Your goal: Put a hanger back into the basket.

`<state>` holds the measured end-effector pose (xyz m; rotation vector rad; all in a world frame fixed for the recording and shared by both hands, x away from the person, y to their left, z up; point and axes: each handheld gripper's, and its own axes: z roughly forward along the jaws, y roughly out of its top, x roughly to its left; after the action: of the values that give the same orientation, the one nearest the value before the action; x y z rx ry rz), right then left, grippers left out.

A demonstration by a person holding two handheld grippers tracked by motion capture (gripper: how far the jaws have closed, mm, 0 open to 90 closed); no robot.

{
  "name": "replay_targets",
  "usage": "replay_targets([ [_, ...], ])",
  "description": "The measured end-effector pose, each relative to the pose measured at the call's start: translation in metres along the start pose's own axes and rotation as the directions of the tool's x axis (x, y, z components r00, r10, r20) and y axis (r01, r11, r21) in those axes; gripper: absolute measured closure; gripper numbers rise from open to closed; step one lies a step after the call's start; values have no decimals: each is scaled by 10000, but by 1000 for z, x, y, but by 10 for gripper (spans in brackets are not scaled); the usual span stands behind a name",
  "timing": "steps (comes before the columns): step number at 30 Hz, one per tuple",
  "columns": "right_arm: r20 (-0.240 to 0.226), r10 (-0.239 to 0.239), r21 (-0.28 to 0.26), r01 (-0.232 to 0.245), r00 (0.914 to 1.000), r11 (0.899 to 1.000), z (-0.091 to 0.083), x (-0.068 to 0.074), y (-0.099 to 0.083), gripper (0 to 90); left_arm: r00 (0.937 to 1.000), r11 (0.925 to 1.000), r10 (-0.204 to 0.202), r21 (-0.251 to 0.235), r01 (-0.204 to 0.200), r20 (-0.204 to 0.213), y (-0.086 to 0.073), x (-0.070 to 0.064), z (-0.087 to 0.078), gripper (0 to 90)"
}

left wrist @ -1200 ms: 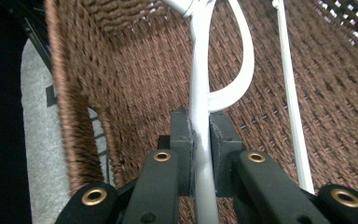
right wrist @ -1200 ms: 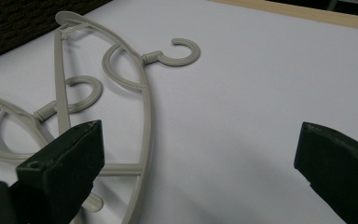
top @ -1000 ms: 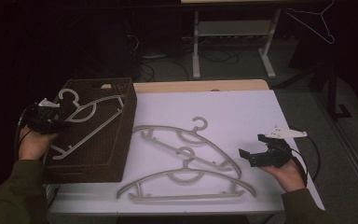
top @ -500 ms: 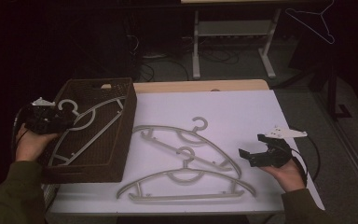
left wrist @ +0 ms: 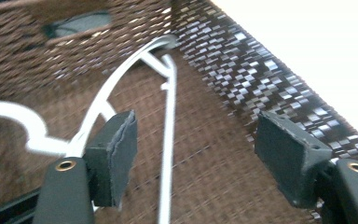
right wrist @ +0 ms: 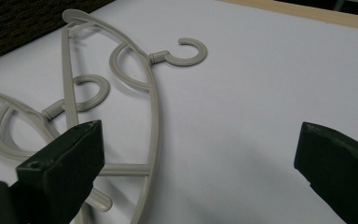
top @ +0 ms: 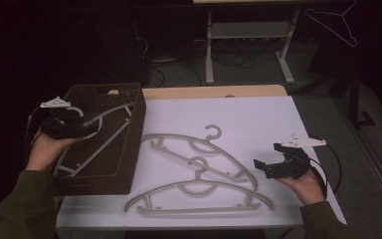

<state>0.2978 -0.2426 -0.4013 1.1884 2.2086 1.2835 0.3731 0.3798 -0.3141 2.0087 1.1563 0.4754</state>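
A dark brown woven basket (top: pixel 124 164) stands on the left of the white table (top: pixel 258 119). A pale plastic hanger (top: pixel 99 144) lies slanted inside it. My left gripper (top: pixel 87 130) hovers at the basket's left side, open. In the left gripper view that hanger (left wrist: pixel 168 140) runs under the gap between the jaws of my left gripper (left wrist: pixel 200 140), over the basket's weave (left wrist: pixel 242 84). Two more pale hangers (top: pixel 179 135) (top: pixel 199 210) lie flat mid-table. My right gripper (top: pixel 267 157) stands open just right of them. Its own view shows the right gripper (right wrist: pixel 200 149) with the nearer hanger (right wrist: pixel 151 93) by its left jaw.
Behind the table stands a white metal frame (top: pixel 248 30) with cables on the dark floor around it. A thin wire hanger (top: pixel 335 22) hangs at the upper right. Bare white tabletop stretches between the hangers and the far wooden edge (top: pixel 214 92).
The hanger's hook end has dropped from above the basket's left rim down into the basket, and my left hand has shifted slightly with it. The right gripper has stayed put.
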Motion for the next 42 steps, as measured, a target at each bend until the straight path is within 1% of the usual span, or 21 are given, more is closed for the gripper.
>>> replay_targets([
  [3,-44,31,20,-31,10000,10000,-1,1,1,14,9992,9997,191,-161,-186,346,7,-13,3,264],
  [4,-44,31,20,-31,10000,10000,-1,1,1,14,9986,9996,254,-150,-247,472,9,-17,3,264],
  [5,-51,-4,13,4,10000,10000,-1,1,1,14,9978,9994,246,-256,-230,612,10,-21,4,262],
  [6,-45,-20,9,20,10000,10000,-1,1,1,14,9968,9991,334,-299,-313,730,13,-25,5,260],
  [10,-41,51,-14,-51,10000,10000,-2,1,1,14,9917,9976,502,-538,-441,1185,20,-42,9,251],
  [13,-48,80,-20,-81,10000,10000,-3,1,1,14,9861,9965,546,-718,-437,1570,25,-54,13,239],
  [15,-68,-44,-35,44,10000,10000,-3,1,1,14,9820,9955,644,-799,-508,1775,27,-62,16,230],
  [17,-72,27,-31,-28,10000,10000,-4,2,2,14,9775,9944,777,-854,-619,1962,30,-71,18,224],
  [19,-87,-35,-39,34,10000,10000,-4,3,2,14,9728,9933,893,-909,-712,2137,32,-80,21,220],
  [22,-122,-96,-35,96,9999,9999,-4,3,3,14,9637,9921,1000,-983,-777,2475,34,-92,26,218],
  [24,-161,-109,21,110,9998,9999,-4,4,3,14,9594,9917,1027,-1023,-782,2625,36,-101,30,218],
  [25,-159,-74,47,75,9998,10000,-3,5,4,14,9566,9907,1130,-1038,-879,2687,36,-104,32,218],
  [26,-172,-90,36,91,9998,10000,-3,5,4,14,9538,9904,1137,-1077,-867,2780,37,-109,34,218],
  [27,-192,-44,55,45,9998,10000,-3,5,4,14,9515,9898,1197,-1082,-923,2836,37,-112,36,218],
  [28,-196,-168,12,168,9997,9999,-3,5,4,14,9488,9894,1243,-1089,-963,2903,38,-116,38,218],
  [29,-204,-170,30,171,9996,9998,-3,5,4,14,9457,9888,1307,-1084,-1025,2977,38,-120,40,218],
  [30,-218,-182,33,183,9996,9998,-3,6,4,14,9440,9891,1294,-1064,-1014,3036,38,-124,42,219],
  [34,-237,-203,37,204,9995,9998,-3,6,4,14,9348,9870,1455,-1122,-1148,3239,38,-137,50,218],
  [38,-300,-189,98,192,9994,9998,-2,8,5,14,9253,9858,1522,-1207,-1168,3473,37,-151,57,218],
  [41,-393,-194,188,202,9990,9996,-1,9,6,14,9187,9857,1497,-1283,-1095,3655,35,-162,63,218],
  [42,-384,-126,265,136,9992,9996,0,10,6,14,9160,9853,1520,-1302,-1108,3712,34,-165,66,218],
])
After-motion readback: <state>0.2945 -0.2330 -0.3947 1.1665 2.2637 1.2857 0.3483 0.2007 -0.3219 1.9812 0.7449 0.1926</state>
